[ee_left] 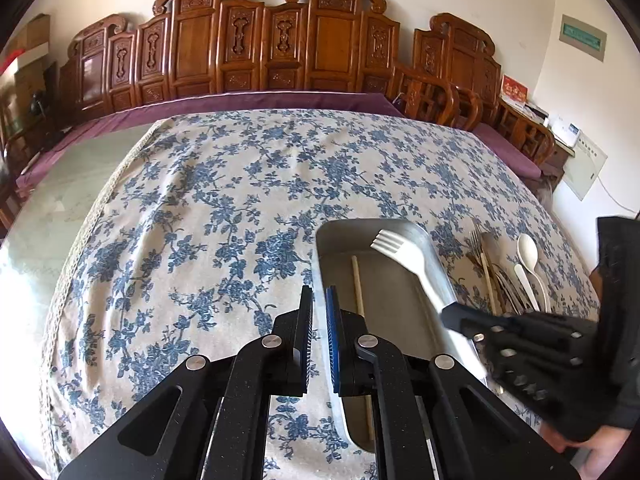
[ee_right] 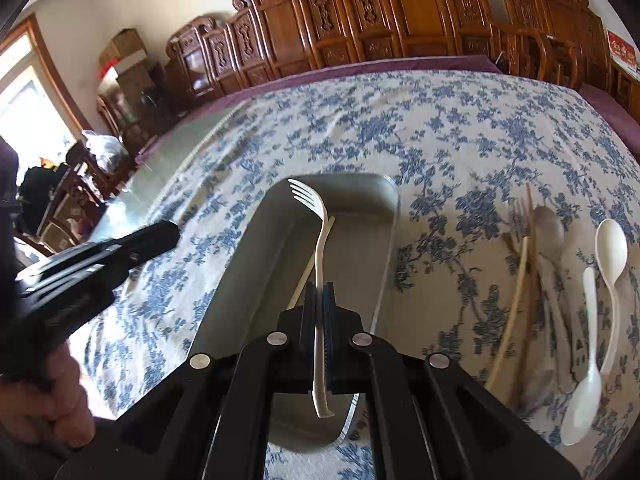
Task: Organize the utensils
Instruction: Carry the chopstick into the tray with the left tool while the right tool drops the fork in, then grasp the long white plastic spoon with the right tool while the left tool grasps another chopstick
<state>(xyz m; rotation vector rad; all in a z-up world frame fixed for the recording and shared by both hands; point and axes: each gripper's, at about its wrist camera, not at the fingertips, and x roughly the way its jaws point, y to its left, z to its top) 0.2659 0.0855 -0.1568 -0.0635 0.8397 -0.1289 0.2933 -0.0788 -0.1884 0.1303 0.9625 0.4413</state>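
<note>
A slim white plastic fork (ee_right: 320, 236) with four short tines and a long, gently curved handle is held above a shallow rectangular grey metal tray (ee_right: 372, 196). Its tines point toward the far end of the tray and its handle tip curls up at the near end. The right gripper (ee_right: 319, 292) is clamped on the fork's handle, black jaws pressed together on it about halfway along.

Inside the tray, on its floor, lies a single pale wooden chopstick (ee_left: 357, 284), running lengthwise from near to far, under the fork.

The left gripper (ee_left: 319, 300) is at the tray's left edge, its jaws drawn nearly together with nothing between them; one jaw pad is blue (ee_left: 331, 320). In the right wrist view, part of a person's hand (ee_right: 52, 396) grips its handle at the near left.

To the right of the tray, on the cloth, rests a loose pile of utensils: two white plastic spoons (ee_right: 610, 248), a grey metal spoon (ee_right: 550, 228), metal forks (ee_left: 476, 240) and more pale chopsticks (ee_right: 516, 280).

Everything sits on a cream tablecloth with a blue flower print (ee_left: 224, 208). Beyond its far edge stand carved brown wooden chairs (ee_left: 280, 40) against a pale wall.
</note>
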